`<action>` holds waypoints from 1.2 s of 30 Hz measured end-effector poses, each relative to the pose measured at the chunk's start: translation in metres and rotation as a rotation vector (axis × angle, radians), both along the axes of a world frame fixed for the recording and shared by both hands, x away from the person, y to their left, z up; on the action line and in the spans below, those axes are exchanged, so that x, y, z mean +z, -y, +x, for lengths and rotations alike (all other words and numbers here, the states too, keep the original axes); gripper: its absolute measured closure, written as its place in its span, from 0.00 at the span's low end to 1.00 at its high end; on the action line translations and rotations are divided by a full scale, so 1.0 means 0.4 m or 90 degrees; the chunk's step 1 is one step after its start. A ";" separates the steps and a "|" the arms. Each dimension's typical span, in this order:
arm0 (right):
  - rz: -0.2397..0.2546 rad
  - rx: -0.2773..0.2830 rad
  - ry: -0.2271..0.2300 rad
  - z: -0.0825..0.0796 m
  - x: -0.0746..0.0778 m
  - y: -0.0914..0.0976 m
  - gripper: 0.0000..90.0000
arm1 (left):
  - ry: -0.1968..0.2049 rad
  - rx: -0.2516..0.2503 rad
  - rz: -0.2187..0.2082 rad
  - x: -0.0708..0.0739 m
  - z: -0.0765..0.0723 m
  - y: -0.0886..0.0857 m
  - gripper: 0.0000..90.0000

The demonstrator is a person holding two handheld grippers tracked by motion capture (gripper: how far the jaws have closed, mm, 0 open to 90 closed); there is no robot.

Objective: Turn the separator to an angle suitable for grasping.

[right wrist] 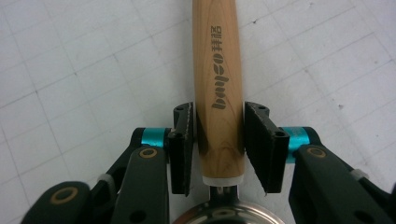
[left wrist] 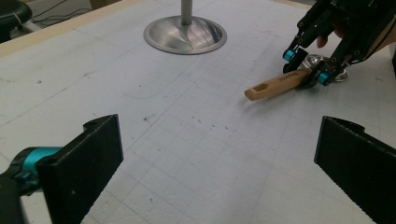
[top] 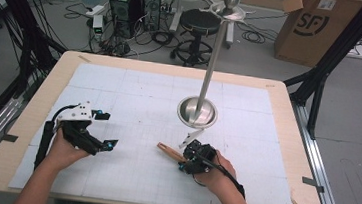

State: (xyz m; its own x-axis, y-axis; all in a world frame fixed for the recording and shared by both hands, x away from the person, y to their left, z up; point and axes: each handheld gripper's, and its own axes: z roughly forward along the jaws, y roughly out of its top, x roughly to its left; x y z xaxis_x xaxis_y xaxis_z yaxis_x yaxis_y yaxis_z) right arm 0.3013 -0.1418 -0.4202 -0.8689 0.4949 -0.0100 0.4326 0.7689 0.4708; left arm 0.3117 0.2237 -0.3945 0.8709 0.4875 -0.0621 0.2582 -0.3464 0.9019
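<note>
Wooden-handled utensil with metal bowl [right wrist: 218, 84], flat on white gridded mat [top: 133, 102] near polished metal hanging stand [top: 197, 111], handle clamped between right gripper [right wrist: 218, 140] jaws, probably for lifting; left gripper [left wrist: 219, 161] spread wide, idle, well apart.

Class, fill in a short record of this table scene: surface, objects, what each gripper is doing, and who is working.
surface: white gridded mat on a wooden table
stand: metal pole on a round base, upright
utensil: wooden handle, metal end, lying on the mat
right gripper: jaws on both sides of the handle
left gripper: jaws wide apart, holding nothing
worker: a person, one gripper per hand
</note>
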 end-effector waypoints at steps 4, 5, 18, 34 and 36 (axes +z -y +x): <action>-0.005 -0.007 -0.012 0.002 0.002 -0.003 0.71 | -0.001 0.002 -0.002 0.001 -0.001 -0.002 0.02; -0.006 -0.005 -0.008 0.005 0.002 -0.003 0.71 | -0.001 0.002 -0.002 0.001 -0.001 -0.002 0.02; -0.007 0.006 -0.014 0.006 0.003 -0.002 0.76 | -0.004 -0.002 0.006 -0.003 -0.001 0.002 0.02; 0.076 0.011 0.008 0.006 0.039 0.035 0.76 | -0.008 -0.005 0.002 -0.003 0.000 0.000 0.02; 0.093 0.012 0.015 0.007 0.045 0.042 0.76 | -0.008 -0.005 0.002 -0.002 0.000 0.001 0.02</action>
